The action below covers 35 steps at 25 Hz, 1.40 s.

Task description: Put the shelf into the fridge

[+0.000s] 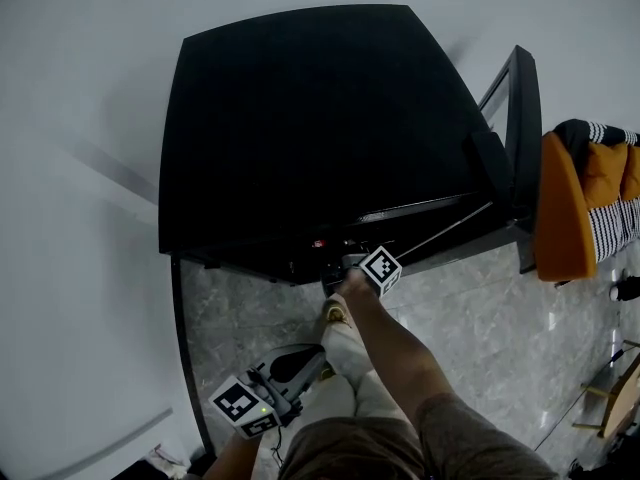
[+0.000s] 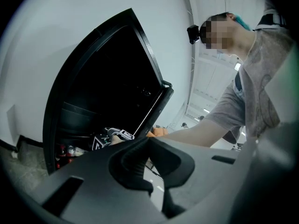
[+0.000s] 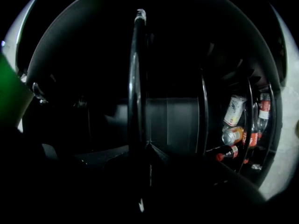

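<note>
The black fridge (image 1: 300, 128) stands below me with its door (image 1: 520, 138) swung open to the right. My right gripper (image 1: 345, 266) reaches into the fridge's front opening. In the right gripper view the shelf (image 3: 136, 78) shows edge-on as a thin dark rim running away from the jaws into the dark interior, and the right gripper (image 3: 145, 146) is shut on that rim. My left gripper (image 1: 300, 363) hangs low near my legs, away from the fridge. Its pads (image 2: 135, 164) meet with nothing between them.
Several bottles and cans (image 3: 233, 125) lie in the lower part of the fridge, also visible as bottles (image 2: 65, 150) from the left gripper. An orange cushioned seat (image 1: 570, 208) stands just beyond the open door. White wall surrounds the fridge; grey marble floor (image 1: 480, 308) lies in front.
</note>
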Each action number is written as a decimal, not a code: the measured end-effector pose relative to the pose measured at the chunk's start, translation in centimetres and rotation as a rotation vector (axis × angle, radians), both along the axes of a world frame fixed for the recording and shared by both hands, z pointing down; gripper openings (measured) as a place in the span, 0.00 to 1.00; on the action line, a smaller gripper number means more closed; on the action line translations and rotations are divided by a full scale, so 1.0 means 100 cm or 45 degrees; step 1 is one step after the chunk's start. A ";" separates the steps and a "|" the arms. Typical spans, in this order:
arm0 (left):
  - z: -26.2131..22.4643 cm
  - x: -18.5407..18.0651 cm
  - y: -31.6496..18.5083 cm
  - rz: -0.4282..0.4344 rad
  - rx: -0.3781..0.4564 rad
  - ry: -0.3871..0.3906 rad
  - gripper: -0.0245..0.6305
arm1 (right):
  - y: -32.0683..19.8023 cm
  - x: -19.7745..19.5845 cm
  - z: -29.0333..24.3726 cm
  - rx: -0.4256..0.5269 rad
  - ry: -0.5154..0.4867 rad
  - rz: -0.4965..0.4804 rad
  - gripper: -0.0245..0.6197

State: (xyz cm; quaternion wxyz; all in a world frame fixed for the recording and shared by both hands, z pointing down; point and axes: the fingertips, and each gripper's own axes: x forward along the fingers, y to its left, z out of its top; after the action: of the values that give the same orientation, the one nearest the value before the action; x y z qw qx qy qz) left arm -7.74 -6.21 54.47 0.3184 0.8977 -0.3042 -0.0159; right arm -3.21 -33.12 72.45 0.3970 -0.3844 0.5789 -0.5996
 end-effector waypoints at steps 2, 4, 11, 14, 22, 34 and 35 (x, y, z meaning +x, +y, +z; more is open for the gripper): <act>0.000 0.000 0.001 -0.003 0.000 0.002 0.05 | -0.005 -0.001 0.000 -0.005 -0.001 -0.002 0.08; 0.001 -0.001 0.002 -0.001 -0.001 -0.003 0.05 | -0.010 -0.001 0.002 -0.013 0.001 0.003 0.08; 0.004 -0.005 0.008 0.004 0.005 -0.016 0.05 | -0.028 -0.002 0.001 -0.023 0.001 0.016 0.08; 0.006 -0.009 0.008 0.005 0.010 -0.024 0.05 | -0.034 -0.004 0.000 -0.033 -0.002 0.026 0.08; 0.006 -0.012 0.010 0.007 0.001 -0.019 0.05 | -0.044 -0.007 0.000 -0.038 0.006 0.039 0.08; 0.004 -0.011 0.011 0.021 0.001 -0.011 0.05 | -0.037 0.001 0.001 -0.041 0.013 0.089 0.08; 0.003 -0.010 0.010 0.024 0.006 -0.012 0.05 | -0.036 0.001 0.000 -0.038 0.017 0.086 0.08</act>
State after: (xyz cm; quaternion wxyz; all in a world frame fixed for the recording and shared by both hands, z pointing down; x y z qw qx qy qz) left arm -8.78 -5.16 54.80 0.3151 0.9013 -0.2971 -0.0093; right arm -3.11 -36.72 72.48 0.4074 -0.4137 0.5594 -0.5916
